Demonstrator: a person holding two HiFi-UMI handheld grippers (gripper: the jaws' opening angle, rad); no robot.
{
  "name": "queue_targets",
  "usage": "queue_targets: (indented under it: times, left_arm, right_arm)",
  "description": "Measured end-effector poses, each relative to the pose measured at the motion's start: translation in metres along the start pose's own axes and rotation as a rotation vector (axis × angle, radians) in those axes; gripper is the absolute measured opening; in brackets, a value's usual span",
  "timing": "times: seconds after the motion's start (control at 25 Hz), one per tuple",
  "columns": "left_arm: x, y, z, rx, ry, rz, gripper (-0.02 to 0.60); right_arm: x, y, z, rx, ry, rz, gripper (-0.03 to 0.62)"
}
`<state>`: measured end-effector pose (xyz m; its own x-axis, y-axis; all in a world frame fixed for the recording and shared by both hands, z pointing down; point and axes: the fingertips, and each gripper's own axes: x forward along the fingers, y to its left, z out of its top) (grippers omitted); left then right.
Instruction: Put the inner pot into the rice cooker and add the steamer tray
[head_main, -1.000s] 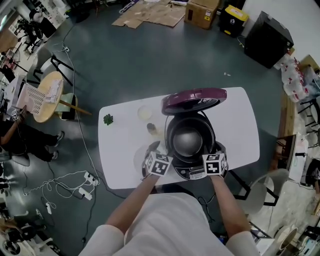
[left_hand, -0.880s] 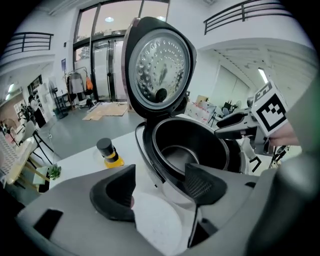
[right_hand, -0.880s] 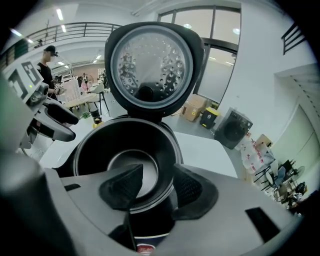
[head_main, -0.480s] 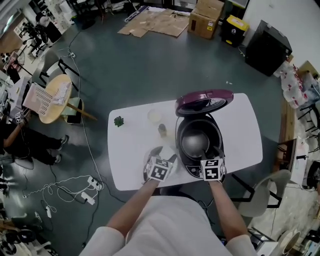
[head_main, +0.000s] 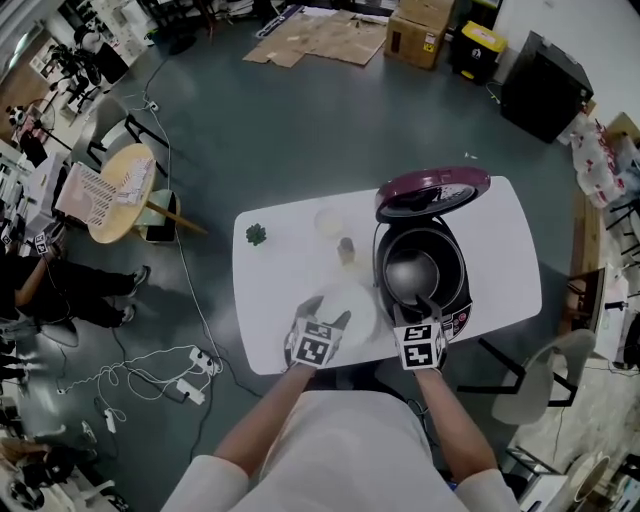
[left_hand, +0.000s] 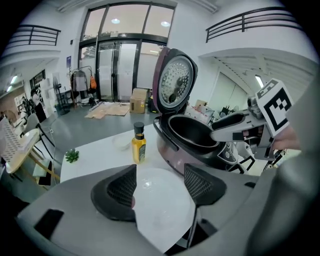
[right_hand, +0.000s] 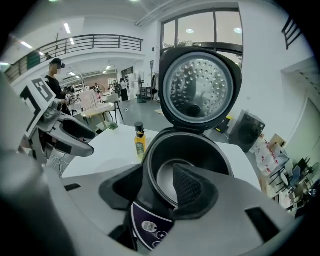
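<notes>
Rice cooker (head_main: 452, 300): on white tabletop (head_main: 285, 262), lid (head_main: 432, 192) raised.
Inner pot (head_main: 412, 272): seated inside cooker.
Steamer tray (head_main: 350, 303): white, flat on tabletop, just left of cooker.
Left claw (left_hand: 159, 182): jaws apart, tray between them.
Right claw (right_hand: 156, 173): jaws apart, astride cooker's front rim, one jaw inside pot.
Oil bottle (left_hand: 138, 144): upright beyond tray.

Light: bright, even indoor light is coming down from ceiling lamps (left_hand: 115, 21), and daylight is entering through the tall windows (left_hand: 117, 65).
Glare: the white table (head_main: 290, 250) is washing out in the head view; the steamer tray (left_hand: 160, 205) is catching a small highlight; the rice cooker lid (right_hand: 199, 92) is gleaming.
Shadows: lying soft and faint.
Distortion: straight lines are bowing in both gripper views, and black corners are ringing them.
Focus: the nearest grey foreground is blurring.
</notes>
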<state>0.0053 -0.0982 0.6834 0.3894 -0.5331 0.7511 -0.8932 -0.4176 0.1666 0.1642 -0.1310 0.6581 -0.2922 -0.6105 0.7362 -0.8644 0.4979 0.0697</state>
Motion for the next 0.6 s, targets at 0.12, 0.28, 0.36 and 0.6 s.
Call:
queue_targets:
  times: [0.12,0.28,0.36,0.6]
  left_arm:
    - [-0.006,0.011,-0.010,-0.004,0.003,0.001,0.311]
    - [-0.011,0.021,-0.020,-0.005,0.007,-0.008,0.311]
    - [-0.012,0.026,-0.026,-0.004,0.010,-0.015,0.310]
    - [-0.009,0.043,-0.042,0.002,0.030,-0.043,0.310]
  right_arm:
    - [-0.001,0.019,0.002,-0.006,0.003,0.015,0.202]
    - [-0.002,0.043,0.003,-0.017,-0.001,0.036,0.202]
    - [0.000,0.054,0.002,-0.018,0.005,0.048,0.202]
    - [0.006,0.086,-0.003,-0.018,0.011,0.077,0.199]
